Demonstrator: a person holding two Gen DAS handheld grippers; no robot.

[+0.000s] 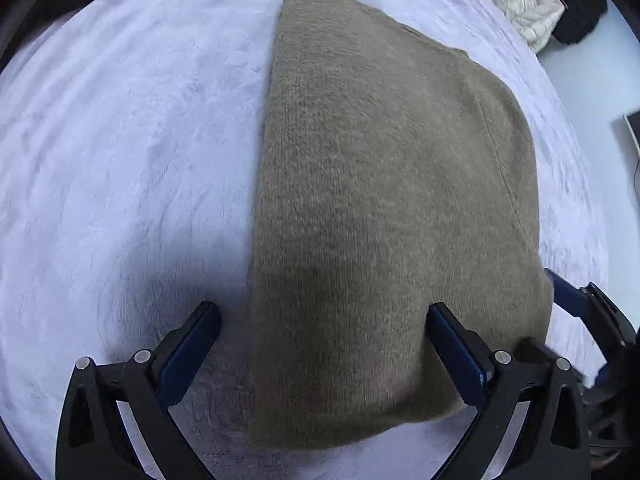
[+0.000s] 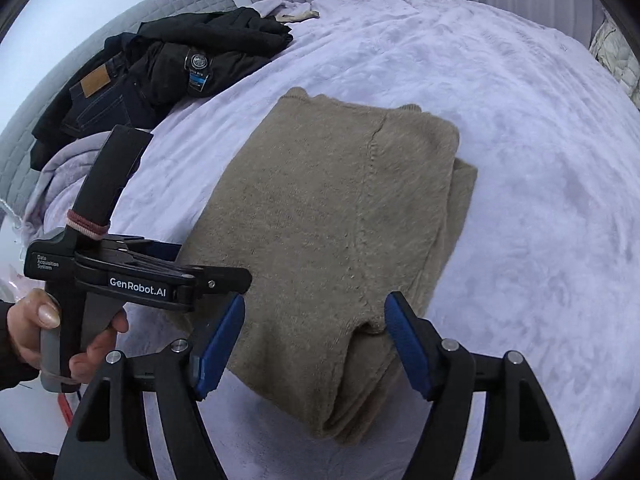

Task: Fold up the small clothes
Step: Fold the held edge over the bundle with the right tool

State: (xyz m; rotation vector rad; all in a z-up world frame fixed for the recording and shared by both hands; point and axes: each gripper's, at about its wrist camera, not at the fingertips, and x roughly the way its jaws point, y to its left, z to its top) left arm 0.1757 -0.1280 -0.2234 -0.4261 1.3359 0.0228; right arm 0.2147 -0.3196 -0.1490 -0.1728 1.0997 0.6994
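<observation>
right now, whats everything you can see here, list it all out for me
sweater: one, olive-brown knit, folded, lying on the blanket in the middle
blanket: one, pale lilac, fluffy, covering the bed
dark clothes: a pile, black and dark denim, far left of the bed
cream jacket: one, quilted, off the bed's far right
black item: one, beside the cream jacket
left gripper: one, black with blue pads, open, astride the sweater's near left edge
right gripper: one, same colours, open over the sweater's near end
hand: one, holding the left gripper's handle
</observation>
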